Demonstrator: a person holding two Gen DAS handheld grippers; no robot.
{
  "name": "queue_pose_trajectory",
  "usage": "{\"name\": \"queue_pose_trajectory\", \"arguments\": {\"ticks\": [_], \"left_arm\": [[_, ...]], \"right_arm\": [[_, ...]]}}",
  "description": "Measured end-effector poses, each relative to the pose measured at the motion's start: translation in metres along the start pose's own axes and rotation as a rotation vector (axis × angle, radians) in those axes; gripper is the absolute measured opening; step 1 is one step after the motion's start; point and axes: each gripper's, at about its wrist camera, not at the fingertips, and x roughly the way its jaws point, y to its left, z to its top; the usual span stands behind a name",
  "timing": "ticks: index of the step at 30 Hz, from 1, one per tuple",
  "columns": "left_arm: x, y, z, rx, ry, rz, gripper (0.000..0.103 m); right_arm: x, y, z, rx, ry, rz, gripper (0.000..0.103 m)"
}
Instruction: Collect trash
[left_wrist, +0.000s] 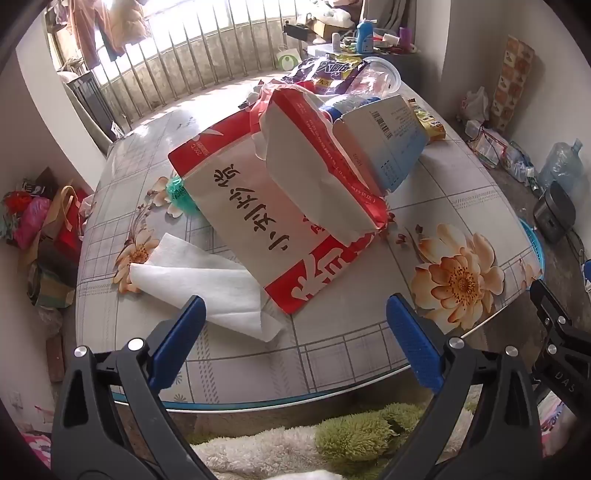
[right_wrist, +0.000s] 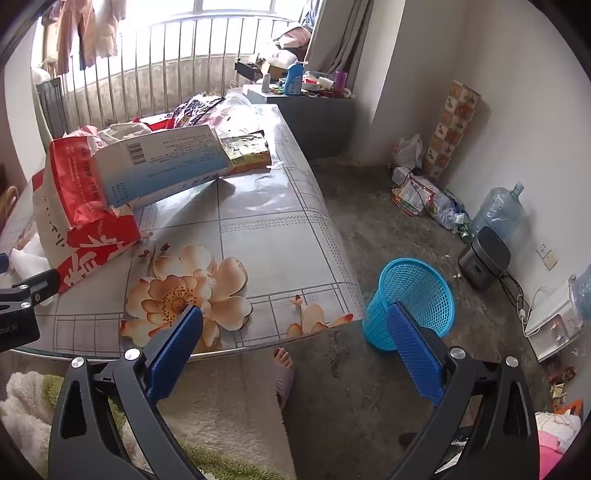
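One table (left_wrist: 436, 206) fills both views, its top under a glossy floral cloth printed with grey grid lines and large peach blossoms. On it lies one big red-and-beige paper bag (left_wrist: 258, 221) with bold dark characters, flat on its side; a second, smaller red-and-white pack (left_wrist: 314, 162) with torn, crumpled edges leans on top of it, and one white-and-blue cardboard box (left_wrist: 388, 136) with a barcode is propped at a tilt against that pack. One clear plastic bottle (left_wrist: 343, 105) with a blue label shows behind the box. One thin white tissue sheet (left_wrist: 207, 284), soft and curled at its corners, lies on the cloth just beside the big bag, near the left gripper (left_wrist: 295, 310). One clear plastic cup (left_wrist: 380, 75) lies at the far end among shiny snack wrappers, and one small yellow-green packet (right_wrist: 247, 149) lies flat beside the box. On the concrete floor past the table's edge stands one blue mesh plastic wastebasket (right_wrist: 410, 295), round and tapered, tilted toward the camera, right by the right gripper (right_wrist: 295, 321). Both tongs are spread wide with nothing between their ribbed blue pads: the left hovers over the table's near edge, the right hangs above the table corner and floor. One clear blue water jug (right_wrist: 498, 210) stands by the wall.
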Motion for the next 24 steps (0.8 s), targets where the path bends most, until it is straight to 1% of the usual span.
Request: {"name": "queue_pose_trajectory", "arguments": {"ticks": [1,9,10,15,17,24], "left_arm": [[0.000,0.000,0.000,0.001,0.000,0.001,0.094],[-0.001,0.000,-0.001,0.001,-0.008,-0.001,0.094],[-0.002,-0.001,-0.001,0.001,-0.009,-0.002,0.094],[-0.002,-0.003,-0.001,0.002,-0.008,0.000,0.094],[-0.003,-0.004,0.000,0.001,-0.009,0.000,0.094],[-0.004,-0.003,-0.001,0.002,-0.010,-0.003,0.094]], "right_arm": [[0.001,0.000,0.000,-0.007,0.010,-0.012,0.097],[0.003,-0.001,0.001,-0.005,0.015,-0.020,0.097],[0.011,-0.003,0.001,-0.003,0.017,-0.018,0.097],[0.005,0.003,-0.001,-0.005,0.011,-0.014,0.097],[0.003,-0.004,0.001,0.000,0.015,-0.003,0.097],[0.001,-0.003,0.003,-0.003,0.010,0.000,0.097]]}}
